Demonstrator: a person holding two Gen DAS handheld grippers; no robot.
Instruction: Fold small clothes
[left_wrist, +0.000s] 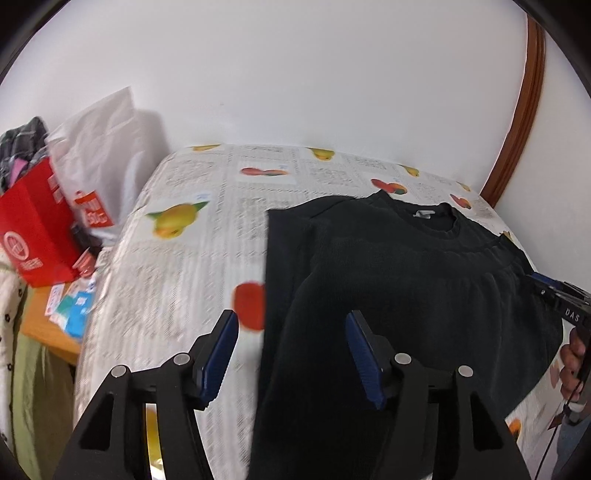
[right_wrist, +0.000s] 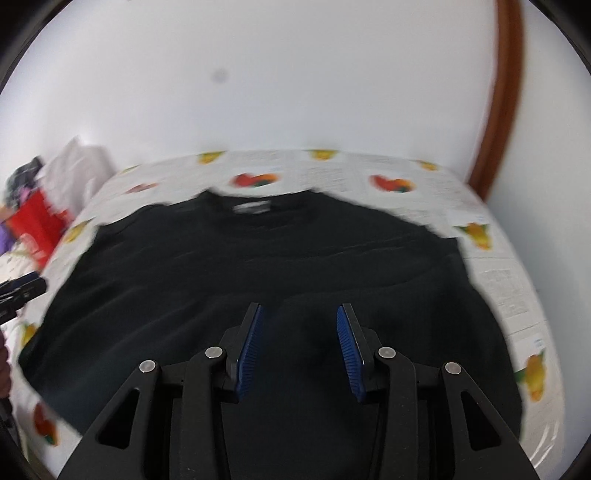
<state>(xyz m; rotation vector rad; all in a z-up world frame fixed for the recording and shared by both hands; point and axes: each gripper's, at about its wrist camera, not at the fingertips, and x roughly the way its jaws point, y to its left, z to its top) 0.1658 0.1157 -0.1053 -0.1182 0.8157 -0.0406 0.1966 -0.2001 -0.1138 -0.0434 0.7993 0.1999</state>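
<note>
Left gripper (left_wrist: 291, 328): jaws spread wide, nothing between them, poised over the left edge of the black sweater (left_wrist: 406, 288). Right gripper (right_wrist: 299, 325): jaws spread wide, empty, above the sweater's lower middle. Sweater lies flat on the fruit-print cloth (left_wrist: 192, 258), collar toward the wall. Red bag (left_wrist: 33, 236) at left edge.

Bright, even indoor light with soft shadows; both fisheye views bend at the edges, the right wrist view motion-blurred.
</note>
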